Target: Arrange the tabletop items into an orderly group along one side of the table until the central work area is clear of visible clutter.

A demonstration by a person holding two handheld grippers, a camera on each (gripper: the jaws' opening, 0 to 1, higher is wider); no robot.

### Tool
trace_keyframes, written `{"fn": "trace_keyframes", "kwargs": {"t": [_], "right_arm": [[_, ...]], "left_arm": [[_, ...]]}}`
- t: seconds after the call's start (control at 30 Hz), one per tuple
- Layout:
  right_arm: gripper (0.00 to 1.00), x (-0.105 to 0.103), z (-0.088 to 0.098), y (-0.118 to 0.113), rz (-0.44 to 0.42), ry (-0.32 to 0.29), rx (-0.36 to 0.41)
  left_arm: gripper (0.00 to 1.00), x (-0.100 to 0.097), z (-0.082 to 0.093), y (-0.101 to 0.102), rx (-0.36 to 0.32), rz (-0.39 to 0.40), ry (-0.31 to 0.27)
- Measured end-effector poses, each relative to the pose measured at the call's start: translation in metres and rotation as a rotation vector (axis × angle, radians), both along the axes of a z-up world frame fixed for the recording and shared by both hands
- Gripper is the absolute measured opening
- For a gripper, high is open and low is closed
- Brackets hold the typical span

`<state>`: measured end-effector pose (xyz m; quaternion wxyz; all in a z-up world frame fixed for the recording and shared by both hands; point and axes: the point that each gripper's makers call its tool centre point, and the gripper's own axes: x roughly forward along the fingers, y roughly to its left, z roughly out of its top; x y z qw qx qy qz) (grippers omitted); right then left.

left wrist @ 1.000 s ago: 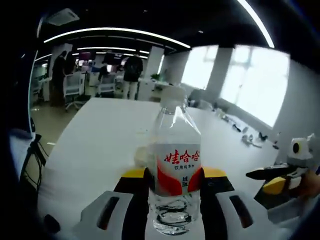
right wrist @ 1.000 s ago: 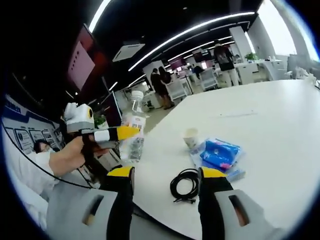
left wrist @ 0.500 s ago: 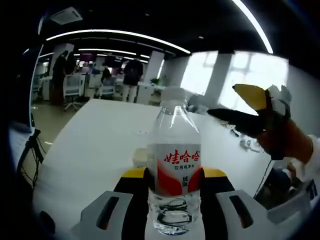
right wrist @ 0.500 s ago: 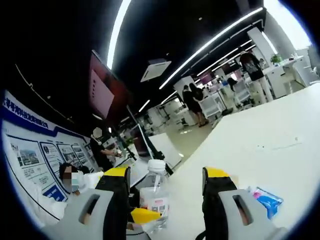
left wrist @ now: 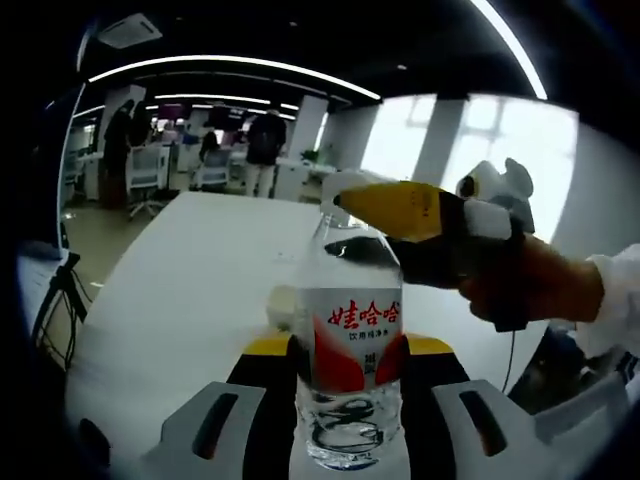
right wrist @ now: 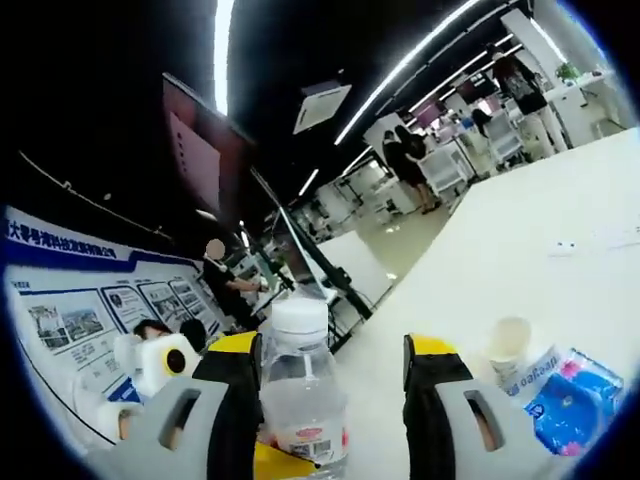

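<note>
Closing in from half a second ago, the right hand-held gripper [left wrist: 345,205] now brackets the bottle's [left wrist: 348,340] cap, jaws apart. Left hand-held gripper [left wrist: 345,375] clamps the bottle, labelled "娃哈哈", above the white surface [left wrist: 190,290]. A packet [right wrist: 575,390] reads "oakaan".

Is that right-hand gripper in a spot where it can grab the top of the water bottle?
Probably yes. The right gripper has its jaws open to either side of the water bottle, near its white cap, and nothing lies between them. The left gripper holds the bottle lower down, around its label.
</note>
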<state>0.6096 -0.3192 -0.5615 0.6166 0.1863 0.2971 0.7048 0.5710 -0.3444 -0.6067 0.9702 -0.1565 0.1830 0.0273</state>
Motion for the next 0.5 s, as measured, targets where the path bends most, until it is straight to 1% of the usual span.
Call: {"fn": "trace_keyframes", "kwargs": {"t": [0.07,0.13,0.17,0.2,0.23,0.27,0.3,0.33,0.4,0.43,0.47,0.5], "right_arm": [[0.53,-0.004,-0.001,0.003,0.020,0.003,0.002],[0.49,-0.007,-0.002,0.004,0.037,-0.011,-0.005],[0.45,-0.009,-0.004,0.004,0.051,-0.030,-0.015],[0.39,-0.011,-0.004,0.005,0.059,-0.039,-0.017],[0.33,-0.012,-0.002,0.006,0.059,-0.035,-0.011],[0.26,-0.012,-0.001,0.006,0.062,-0.033,-0.004],[0.21,-0.015,0.003,0.009,0.075,-0.023,0.014],[0.21,-0.016,0.003,0.013,0.084,-0.025,0.010],[0.20,-0.020,0.004,0.016,0.109,-0.061,0.025],[0.20,-0.021,0.004,0.018,0.117,-0.080,0.024],[0.20,-0.022,0.003,0.019,0.131,-0.120,0.017],[0.20,-0.024,0.001,0.020,0.145,-0.142,0.007]], "left_arm": [[0.35,0.000,-0.001,-0.005,0.010,-0.004,0.007],[0.35,-0.001,-0.006,-0.001,-0.003,0.001,0.012],[0.36,-0.001,-0.009,0.000,0.005,0.003,0.024],[0.36,-0.003,-0.016,0.004,0.032,-0.010,0.046],[0.36,-0.004,-0.021,0.005,0.057,-0.019,0.067],[0.36,-0.005,-0.023,0.006,0.065,-0.015,0.076],[0.36,-0.005,-0.025,0.006,0.071,-0.020,0.082],[0.36,-0.005,-0.023,0.006,0.062,-0.021,0.074],[0.36,-0.007,-0.023,0.007,0.040,-0.009,0.071],[0.36,-0.007,-0.023,0.007,0.043,-0.009,0.070],[0.37,-0.007,-0.023,0.006,0.044,-0.009,0.071],[0.37,-0.007,-0.025,0.006,0.046,-0.008,0.076]]}}
